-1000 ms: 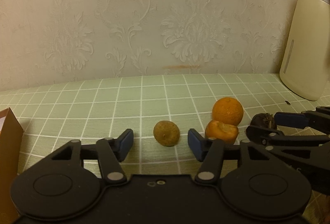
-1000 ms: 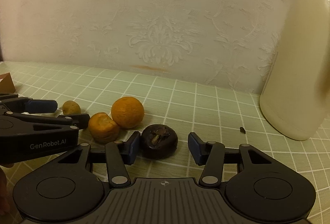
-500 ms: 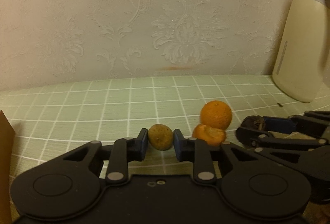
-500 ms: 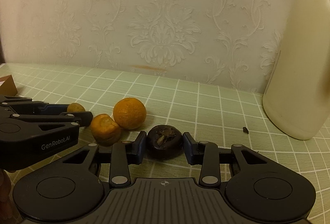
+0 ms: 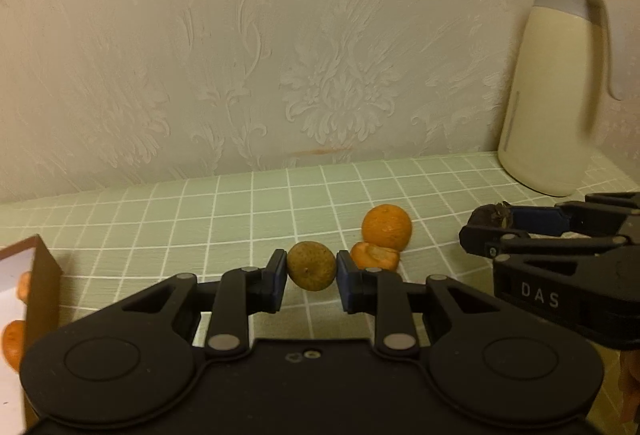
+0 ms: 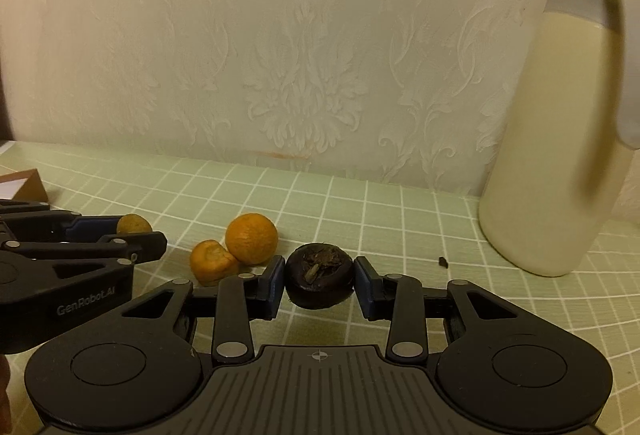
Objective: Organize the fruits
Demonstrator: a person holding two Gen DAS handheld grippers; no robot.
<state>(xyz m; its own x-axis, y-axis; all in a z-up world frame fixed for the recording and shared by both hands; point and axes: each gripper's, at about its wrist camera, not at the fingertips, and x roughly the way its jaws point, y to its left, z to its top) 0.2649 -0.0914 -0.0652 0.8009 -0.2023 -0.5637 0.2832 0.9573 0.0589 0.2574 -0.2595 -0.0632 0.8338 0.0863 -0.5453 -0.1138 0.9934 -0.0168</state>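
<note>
My left gripper (image 5: 311,271) is shut on a small brownish-green round fruit (image 5: 311,271) and holds it just above the green checked tablecloth. My right gripper (image 6: 319,281) is shut on a dark purple mangosteen (image 6: 319,279). Each gripper shows in the other's view: the right gripper (image 5: 486,231) with the mangosteen (image 5: 490,219), the left gripper (image 6: 138,239) with the brownish fruit (image 6: 134,223). A whole orange (image 5: 386,226) and a peeled or squashed orange (image 5: 374,256) lie together on the cloth between the grippers; they also show in the right wrist view (image 6: 251,238) (image 6: 212,262).
A cream thermos jug with a grey lid (image 5: 554,91) stands at the back right against the patterned wall; it also shows in the right wrist view (image 6: 560,123). A brown box (image 5: 30,299) holding orange fruit stands at the left. A small dark crumb (image 6: 442,262) lies near the jug.
Both grippers closed from open onto their fruits: the left on the brownish fruit, the right on the mangosteen. Both have since lifted slightly, fruits held.
</note>
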